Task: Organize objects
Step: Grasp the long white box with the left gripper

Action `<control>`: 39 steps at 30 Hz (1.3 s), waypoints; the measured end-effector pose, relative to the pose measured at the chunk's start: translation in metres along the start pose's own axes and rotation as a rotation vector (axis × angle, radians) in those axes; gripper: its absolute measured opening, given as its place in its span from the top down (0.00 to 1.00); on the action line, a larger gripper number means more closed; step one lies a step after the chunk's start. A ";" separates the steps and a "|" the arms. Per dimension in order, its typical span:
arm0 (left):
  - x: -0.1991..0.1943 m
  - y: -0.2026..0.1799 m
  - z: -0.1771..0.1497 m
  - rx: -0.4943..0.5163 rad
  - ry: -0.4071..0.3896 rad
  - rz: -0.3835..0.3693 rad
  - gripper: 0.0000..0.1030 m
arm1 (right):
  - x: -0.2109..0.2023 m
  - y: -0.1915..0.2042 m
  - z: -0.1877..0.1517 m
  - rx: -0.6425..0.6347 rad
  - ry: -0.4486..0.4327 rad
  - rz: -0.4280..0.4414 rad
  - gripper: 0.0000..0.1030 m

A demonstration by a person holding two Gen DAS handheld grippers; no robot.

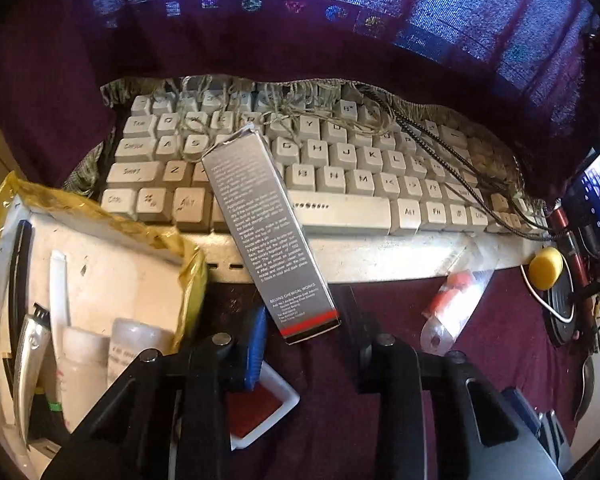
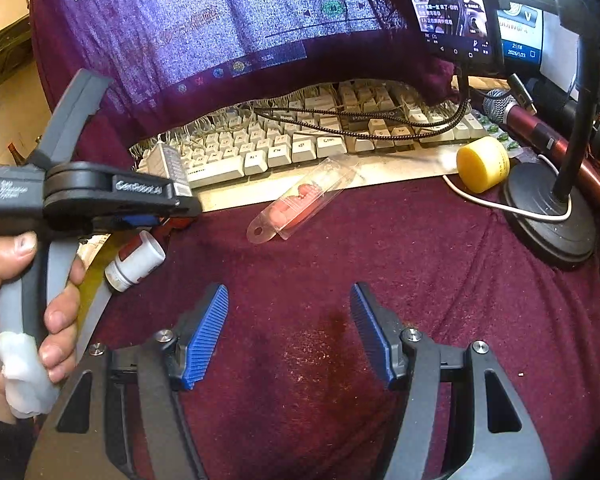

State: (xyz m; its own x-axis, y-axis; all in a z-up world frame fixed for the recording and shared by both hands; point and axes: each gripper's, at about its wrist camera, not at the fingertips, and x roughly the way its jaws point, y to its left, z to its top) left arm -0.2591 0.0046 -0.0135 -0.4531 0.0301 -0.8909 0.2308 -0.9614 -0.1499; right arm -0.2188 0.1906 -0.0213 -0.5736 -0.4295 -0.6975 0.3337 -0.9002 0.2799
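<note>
left gripper [image 1: 304, 320] jaws clamped on silver box [image 1: 260, 224], long axis running ahead over keyboard [image 1: 340, 184] | right gripper [image 2: 288, 332] jaws apart, empty

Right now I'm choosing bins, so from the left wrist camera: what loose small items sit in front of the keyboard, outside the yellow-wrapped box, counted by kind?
Silver carton, its far end leaning on the keys: 1
Clear packet with red pieces: 1
Yellow round tub: 1
Red pad in a white tray: 1
Total: 4
</note>
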 end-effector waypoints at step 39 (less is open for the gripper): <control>-0.024 0.001 -0.060 0.055 -0.060 -0.029 0.78 | 0.001 -0.004 0.009 0.069 0.056 0.034 0.39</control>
State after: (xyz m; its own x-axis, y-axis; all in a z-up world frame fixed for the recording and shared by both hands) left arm -0.1967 0.0196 -0.0173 -0.5099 0.0436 -0.8592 0.1702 -0.9739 -0.1504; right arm -0.2273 0.1931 -0.0175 -0.5196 -0.4574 -0.7217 0.2993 -0.8886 0.3477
